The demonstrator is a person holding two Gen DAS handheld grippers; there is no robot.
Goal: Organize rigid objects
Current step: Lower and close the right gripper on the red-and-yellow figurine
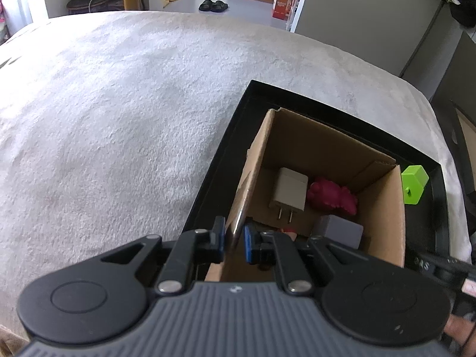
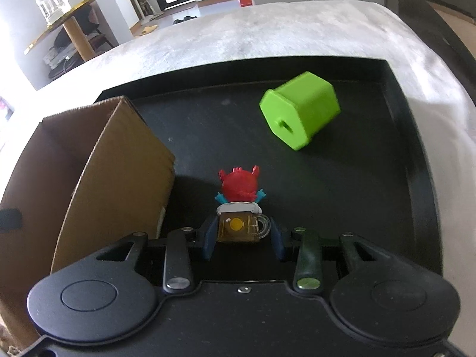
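A brown cardboard box (image 1: 383, 208) stands on a black tray (image 1: 214, 160). My left gripper (image 1: 233, 239) is shut on the box's left wall. Inside lie a white plug charger (image 1: 290, 190), a magenta toy (image 1: 330, 196) and a grey block (image 1: 342, 232). A green hexagonal block (image 1: 414, 184) lies on the tray beyond the box; it also shows in the right wrist view (image 2: 300, 110). My right gripper (image 2: 241, 238) stands open around a red crab figurine with a beer mug (image 2: 241, 205) on the tray (image 2: 395, 178), beside the box (image 2: 119, 163).
The tray sits on a pale fluffy blanket (image 1: 119, 104) over a bed or table. Beyond it are floor, black slippers (image 1: 212, 5), a round table (image 2: 56, 26) and a red carton (image 1: 281, 4).
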